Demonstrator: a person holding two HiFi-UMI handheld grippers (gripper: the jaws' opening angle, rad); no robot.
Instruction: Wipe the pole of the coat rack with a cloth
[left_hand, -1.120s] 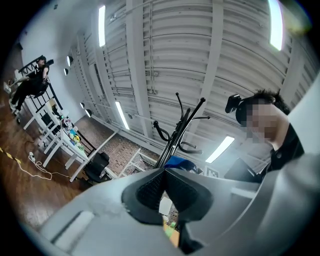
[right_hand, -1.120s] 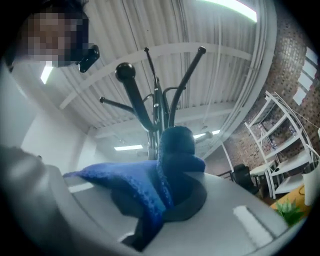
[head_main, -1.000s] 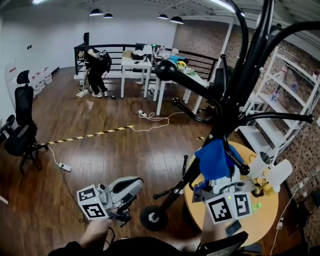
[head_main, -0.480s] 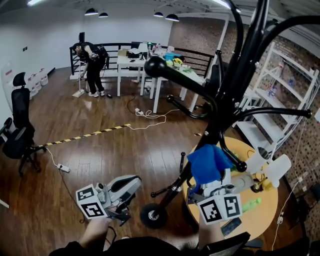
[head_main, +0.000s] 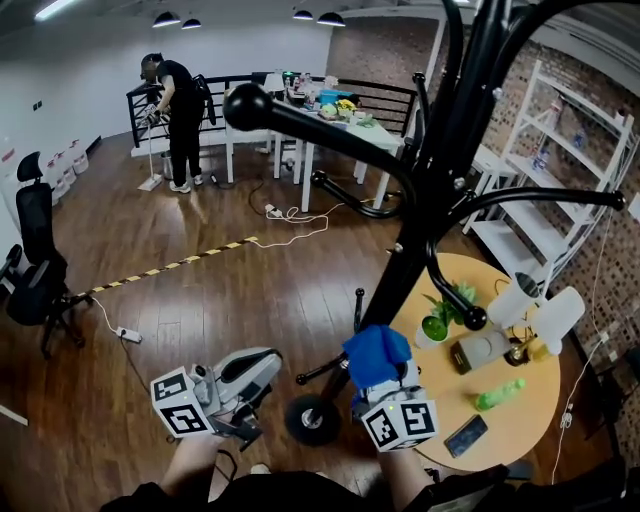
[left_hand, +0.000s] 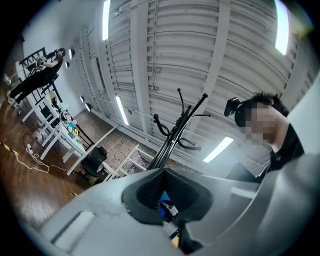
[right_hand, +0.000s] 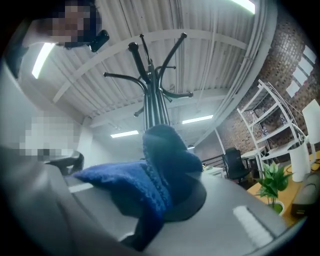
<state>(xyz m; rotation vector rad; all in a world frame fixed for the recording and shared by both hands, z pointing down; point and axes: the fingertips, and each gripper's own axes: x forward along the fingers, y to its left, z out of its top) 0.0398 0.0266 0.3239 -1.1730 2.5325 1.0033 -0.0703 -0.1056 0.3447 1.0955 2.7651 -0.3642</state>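
Observation:
The black coat rack pole (head_main: 400, 290) slants from the top right down to its round base (head_main: 312, 420). A blue cloth (head_main: 372, 355) is bunched against the pole's lower part, just above the base. My right gripper (head_main: 379, 378) is shut on it, its marker cube below. In the right gripper view the cloth (right_hand: 150, 175) drapes over the jaws of the right gripper (right_hand: 160, 200), and the pole (right_hand: 150, 110) rises straight ahead. My left gripper (head_main: 260, 367) hangs left of the base, away from the pole, shut and holding nothing. In its own view the left gripper (left_hand: 162, 200) points up at the rack (left_hand: 170, 142).
A round wooden table (head_main: 500, 430) stands right of the pole with a potted plant (head_main: 437, 325), a green bottle (head_main: 498, 395) and a phone (head_main: 465, 436). White shelving (head_main: 560, 170) is far right. An office chair (head_main: 35, 270) and a power strip (head_main: 128, 335) are left. A person (head_main: 180, 105) stands far back.
My right gripper has slid the blue cloth down the pole and leftward, towards the base. The left gripper has hardly moved.

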